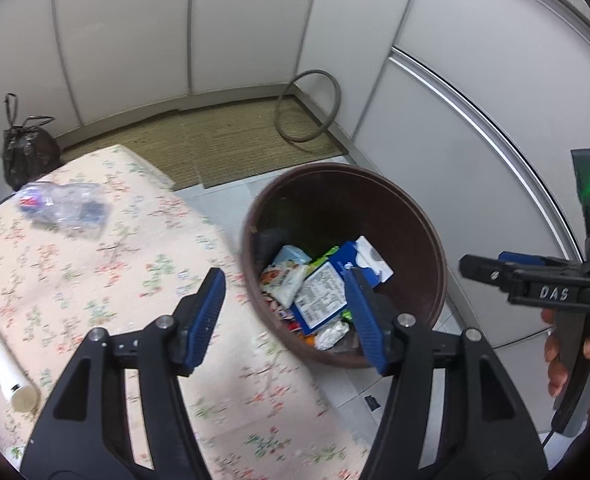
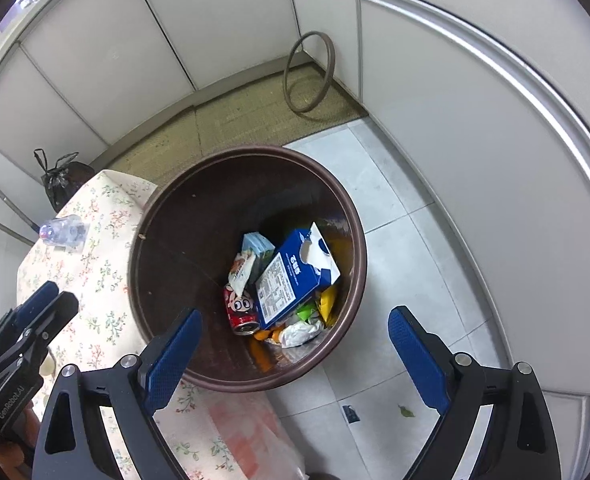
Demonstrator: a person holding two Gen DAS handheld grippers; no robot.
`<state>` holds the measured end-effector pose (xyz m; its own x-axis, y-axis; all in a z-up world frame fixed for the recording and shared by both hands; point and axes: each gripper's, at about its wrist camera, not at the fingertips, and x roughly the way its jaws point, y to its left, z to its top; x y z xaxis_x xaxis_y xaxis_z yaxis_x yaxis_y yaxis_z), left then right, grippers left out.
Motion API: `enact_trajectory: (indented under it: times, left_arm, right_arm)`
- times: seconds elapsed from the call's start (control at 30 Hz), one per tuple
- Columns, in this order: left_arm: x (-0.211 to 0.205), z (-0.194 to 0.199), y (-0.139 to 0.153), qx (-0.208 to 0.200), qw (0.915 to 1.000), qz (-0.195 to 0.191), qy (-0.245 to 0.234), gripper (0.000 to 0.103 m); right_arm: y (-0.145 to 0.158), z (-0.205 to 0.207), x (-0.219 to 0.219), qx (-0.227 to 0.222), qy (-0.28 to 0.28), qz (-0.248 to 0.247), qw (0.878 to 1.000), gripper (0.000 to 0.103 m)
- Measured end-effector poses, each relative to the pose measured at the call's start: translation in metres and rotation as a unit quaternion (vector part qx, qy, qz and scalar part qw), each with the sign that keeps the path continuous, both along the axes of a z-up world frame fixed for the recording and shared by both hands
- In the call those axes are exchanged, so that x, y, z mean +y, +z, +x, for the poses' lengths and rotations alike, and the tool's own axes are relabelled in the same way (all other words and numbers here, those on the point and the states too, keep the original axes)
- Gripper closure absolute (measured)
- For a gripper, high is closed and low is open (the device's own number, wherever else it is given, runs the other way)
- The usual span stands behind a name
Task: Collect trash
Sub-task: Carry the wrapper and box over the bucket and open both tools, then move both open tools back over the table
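A round brown bin (image 1: pixel 335 196) stands on the floor beside the table, holding a blue carton (image 2: pixel 295 280), a red can (image 2: pixel 241 308) and several wrappers. My left gripper (image 1: pixel 283 280) hovers open over the table's edge and the bin's near rim, with nothing between its blue pads. My right gripper (image 2: pixel 295 316) is open wide above the bin, also with nothing in it. A crushed clear plastic bottle (image 1: pixel 63 208) lies on the floral tablecloth (image 1: pixel 95 280), far left. A white tube (image 1: pixel 3 364) lies at the table's left edge. A person's hand (image 1: pixel 559 360) holds the right gripper (image 1: pixel 483 264).
White cabinet panels (image 1: pixel 255 20) enclose the corner. A straw mat (image 1: pixel 215 148) and a leaning grey hoop (image 1: pixel 307 108) lie behind the bin. A tied black bag (image 1: pixel 27 152) sits behind the table. A black scrap (image 2: pixel 351 414) and a leaf (image 2: pixel 406 412) lie on the floor tiles.
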<state>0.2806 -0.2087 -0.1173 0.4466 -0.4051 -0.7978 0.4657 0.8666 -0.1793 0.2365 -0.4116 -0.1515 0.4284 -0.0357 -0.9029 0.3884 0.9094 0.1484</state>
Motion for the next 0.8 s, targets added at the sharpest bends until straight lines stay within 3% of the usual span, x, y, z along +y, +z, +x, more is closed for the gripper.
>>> enact_trajectory:
  times: [0.47,0.8]
  left_arm:
    - [0.104,-0.026,0.033,-0.029,0.9972,0.011,0.068,0.019]
    - [0.193,-0.038,0.039,-0.021,0.9888,0.039,0.143,0.016]
  right_arm:
    - [0.059,-0.015,0.066,-0.049,0.049,-0.035,0.997,0.008]
    - [0.080,-0.015,0.147,-0.077,0.115,-0.043,0.989,0.008]
